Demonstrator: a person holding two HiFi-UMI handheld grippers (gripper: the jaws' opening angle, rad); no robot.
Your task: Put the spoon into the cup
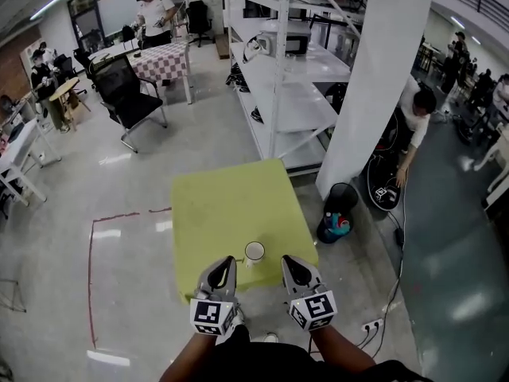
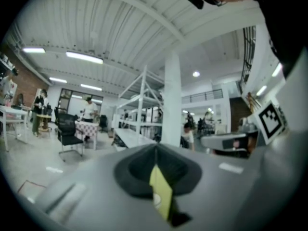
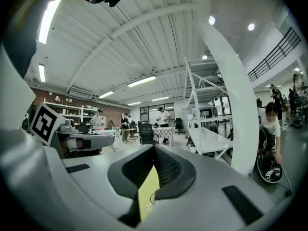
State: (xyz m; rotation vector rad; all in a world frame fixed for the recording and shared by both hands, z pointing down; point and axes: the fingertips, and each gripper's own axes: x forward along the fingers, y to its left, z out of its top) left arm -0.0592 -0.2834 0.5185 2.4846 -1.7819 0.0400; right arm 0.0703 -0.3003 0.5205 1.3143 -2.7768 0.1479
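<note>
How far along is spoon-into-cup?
Done: nothing visible. The cup stands on the table near its front edge, and I can't make out a spoon in it or anywhere else. In hand: nothing; left gripper and right gripper are shut and empty, either side of the cup. Left: find the spoon, grasp it, put it in the cup.

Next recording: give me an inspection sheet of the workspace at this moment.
Surface: yellow-green table, bare apart from the cup.
Job's things: cup upright near the table's near edge; spoon not seen.
Clutter: nothing seen.
Grippers: left gripper and right gripper both shut, empty, one on each side of the cup.
Cables: black cable on the floor at right, by a power strip.
Surroundings: white shelving, white pillar, black bin beside the table, office chair, people in the background.
</note>
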